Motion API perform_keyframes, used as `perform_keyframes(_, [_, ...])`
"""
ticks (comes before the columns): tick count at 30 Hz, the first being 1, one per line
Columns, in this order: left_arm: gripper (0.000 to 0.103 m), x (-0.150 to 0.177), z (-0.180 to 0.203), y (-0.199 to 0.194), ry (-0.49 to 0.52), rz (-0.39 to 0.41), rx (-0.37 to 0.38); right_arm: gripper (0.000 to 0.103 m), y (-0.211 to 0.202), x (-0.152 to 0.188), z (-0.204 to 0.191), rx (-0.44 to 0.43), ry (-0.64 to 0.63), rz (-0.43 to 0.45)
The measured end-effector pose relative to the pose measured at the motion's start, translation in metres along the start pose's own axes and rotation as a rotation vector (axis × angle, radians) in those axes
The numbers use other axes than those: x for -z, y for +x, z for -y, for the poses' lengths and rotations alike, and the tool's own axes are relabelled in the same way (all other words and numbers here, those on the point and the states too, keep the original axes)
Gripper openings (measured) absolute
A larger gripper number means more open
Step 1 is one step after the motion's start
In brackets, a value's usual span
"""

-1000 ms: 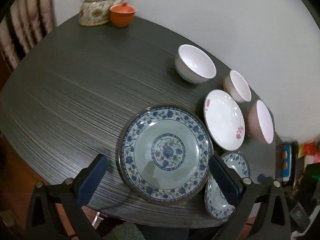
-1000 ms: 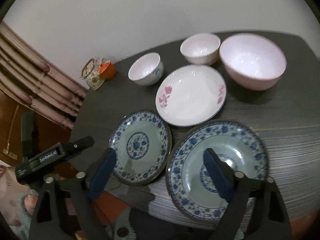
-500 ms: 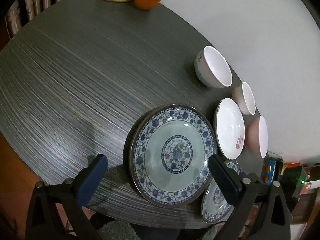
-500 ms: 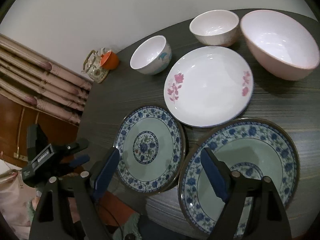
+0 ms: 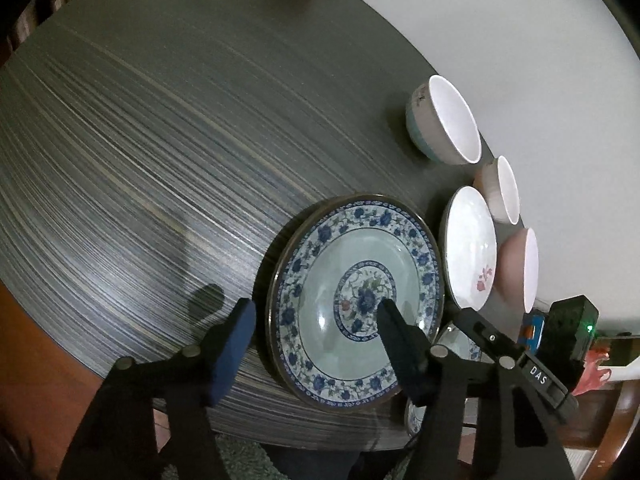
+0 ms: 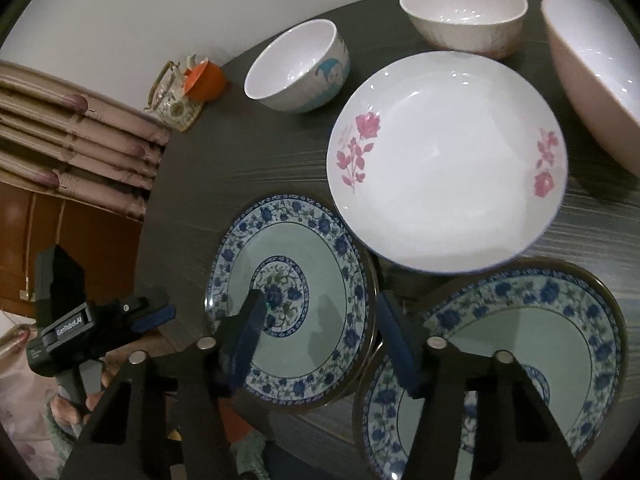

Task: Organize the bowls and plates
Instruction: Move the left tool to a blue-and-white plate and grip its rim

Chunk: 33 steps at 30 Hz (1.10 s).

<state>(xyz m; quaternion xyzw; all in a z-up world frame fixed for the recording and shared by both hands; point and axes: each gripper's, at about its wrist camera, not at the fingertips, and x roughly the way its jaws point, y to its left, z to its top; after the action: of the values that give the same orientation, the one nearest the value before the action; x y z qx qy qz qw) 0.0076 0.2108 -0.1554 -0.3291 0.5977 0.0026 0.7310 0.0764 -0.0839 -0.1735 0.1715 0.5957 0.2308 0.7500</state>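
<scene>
A blue-and-white patterned plate [image 5: 352, 300] [image 6: 292, 300] lies near the table's front edge. My left gripper [image 5: 312, 332] [image 6: 156, 316] straddles its left rim, one pad outside on the table and one over the plate's middle. My right gripper [image 6: 320, 332] [image 5: 476, 328] straddles the opposite rim, between this plate and a second blue plate [image 6: 520, 352] [image 5: 456, 344]. Both sets of jaws are closing with the rim between them, and a gap still shows at the pads.
Behind lie a white plate with pink flowers [image 6: 444, 160], a white bowl with a blue figure [image 6: 296, 68], a small pinkish bowl [image 6: 464, 12] and a large pink bowl [image 6: 592, 80]. A teapot [image 6: 172, 100] and an orange cup [image 6: 208, 78] stand far back. The dark table [image 5: 160, 140] stretches left.
Both grippers have come down closer to the blue plate. Their jaws have narrowed from wide apart to about half as wide, each now over one rim of that plate.
</scene>
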Motion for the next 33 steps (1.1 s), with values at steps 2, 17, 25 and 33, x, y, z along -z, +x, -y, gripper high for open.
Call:
perform_keyframes(2, [0.049,-0.001,-0.003,0.003,-0.009,-0.010,0.001,0.048,0.005,-0.003,0.002,0.005,0.004,-0.007])
perform_keyframes(17, [0.048,-0.005,-0.011,0.023,-0.015,-0.038,-0.033,0.038,0.024,-0.015,0.009,0.016,0.000,-0.042])
perform_keyframes(25, [0.046,-0.002,-0.007,0.034,-0.008,-0.053,-0.048,0.038,0.028,-0.020,0.006,0.022,-0.017,-0.061])
perform_keyframes(33, [0.037,0.000,0.001,0.048,0.007,-0.068,-0.061,0.036,0.039,-0.021,0.007,0.056,-0.022,-0.090])
